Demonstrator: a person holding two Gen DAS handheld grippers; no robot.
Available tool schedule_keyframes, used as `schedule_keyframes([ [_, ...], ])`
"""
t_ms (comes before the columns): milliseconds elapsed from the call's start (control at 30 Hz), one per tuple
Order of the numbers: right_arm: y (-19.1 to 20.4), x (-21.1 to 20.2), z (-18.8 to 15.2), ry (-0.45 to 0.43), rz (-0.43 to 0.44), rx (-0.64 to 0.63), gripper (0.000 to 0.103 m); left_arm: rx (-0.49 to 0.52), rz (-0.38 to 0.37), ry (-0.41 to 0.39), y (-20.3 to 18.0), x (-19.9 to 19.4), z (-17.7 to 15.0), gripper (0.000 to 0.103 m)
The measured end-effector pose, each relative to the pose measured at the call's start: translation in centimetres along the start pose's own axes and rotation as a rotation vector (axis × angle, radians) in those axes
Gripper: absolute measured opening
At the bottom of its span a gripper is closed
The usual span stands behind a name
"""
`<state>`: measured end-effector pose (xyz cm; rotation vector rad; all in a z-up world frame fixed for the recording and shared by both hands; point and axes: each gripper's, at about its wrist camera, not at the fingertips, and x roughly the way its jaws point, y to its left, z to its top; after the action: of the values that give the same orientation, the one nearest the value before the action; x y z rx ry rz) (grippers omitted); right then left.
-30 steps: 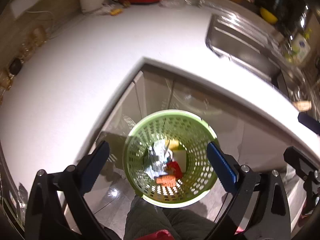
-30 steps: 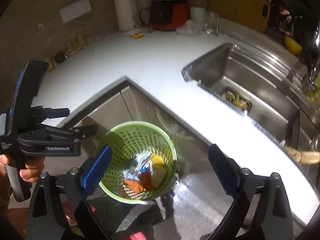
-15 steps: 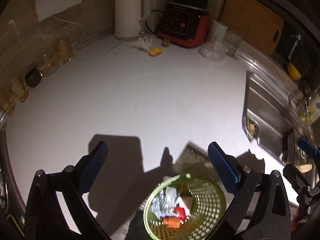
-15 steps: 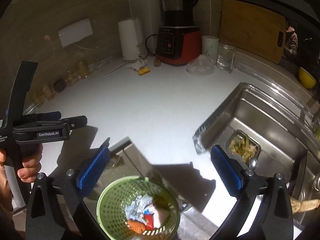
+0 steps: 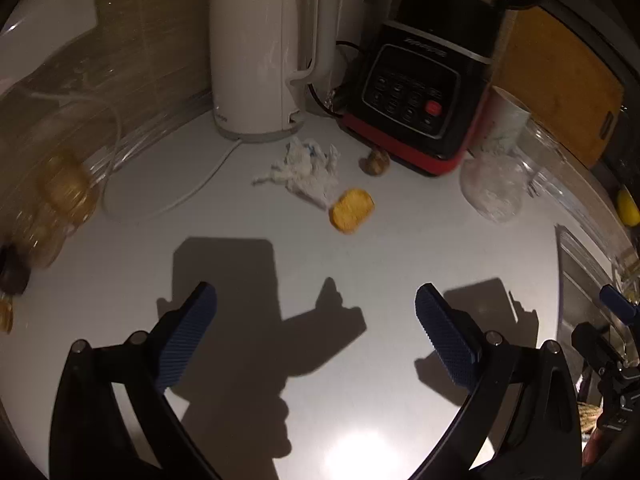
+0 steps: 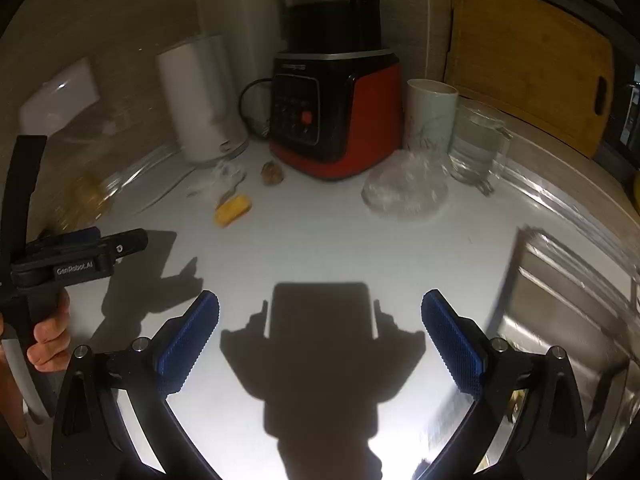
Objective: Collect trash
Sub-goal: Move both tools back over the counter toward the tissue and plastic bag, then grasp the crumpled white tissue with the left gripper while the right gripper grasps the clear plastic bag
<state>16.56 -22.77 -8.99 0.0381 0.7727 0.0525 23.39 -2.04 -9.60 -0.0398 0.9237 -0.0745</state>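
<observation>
On the white counter (image 5: 280,264) a crumpled white tissue (image 5: 304,170), a yellow scrap (image 5: 352,210) and a small brown scrap (image 5: 375,162) lie in front of the kettle and blender. A crumpled clear plastic bag (image 5: 492,192) lies to their right. In the right wrist view I see the tissue (image 6: 224,178), yellow scrap (image 6: 233,210), brown scrap (image 6: 272,173) and plastic bag (image 6: 406,190). My left gripper (image 5: 316,332) is open and empty, short of the scraps. My right gripper (image 6: 320,336) is open and empty, above the counter. The left gripper (image 6: 76,256) shows at the left of the right wrist view.
A white kettle (image 5: 262,48) with its cord, a red and black blender (image 5: 420,96), a white cup (image 6: 430,118), a glass mug (image 6: 478,144) and a wooden cutting board (image 6: 528,60) stand at the back. Small glass jars (image 5: 64,196) stand left. The steel sink (image 6: 560,292) lies right.
Both grippers have moved up from the green bin below the counter and forward over the counter toward the back corner. The bin has left both views. Both stay open.
</observation>
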Motion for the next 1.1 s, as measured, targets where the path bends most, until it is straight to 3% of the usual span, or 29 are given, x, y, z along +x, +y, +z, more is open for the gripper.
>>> schedule_keyframes([
  [200,-0.7,6.0,4.3,0.011,-0.051,-0.002,0.101,-0.018,-0.020,0.016,1.7,5.8,4.5,0.095],
  [433,-2.6,9.7,6.7,0.022,-0.059,0.051,0.101,0.002,0.002,0.043,2.3,10.6,7.0,0.095],
  [900,-3.9,12.3,6.5,0.034,-0.051,0.129,0.101,0.030,-0.054,0.088,2.0,16.2,10.2,0.095],
  [1000,-3.9,12.3,6.4,0.030,-0.063,0.118,0.101,0.043,-0.051,0.090,1.8,16.5,10.2,0.090],
  [1100,-3.8,12.5,6.5,0.032,-0.065,0.110,0.101,0.056,-0.041,0.103,1.4,17.0,10.1,0.076],
])
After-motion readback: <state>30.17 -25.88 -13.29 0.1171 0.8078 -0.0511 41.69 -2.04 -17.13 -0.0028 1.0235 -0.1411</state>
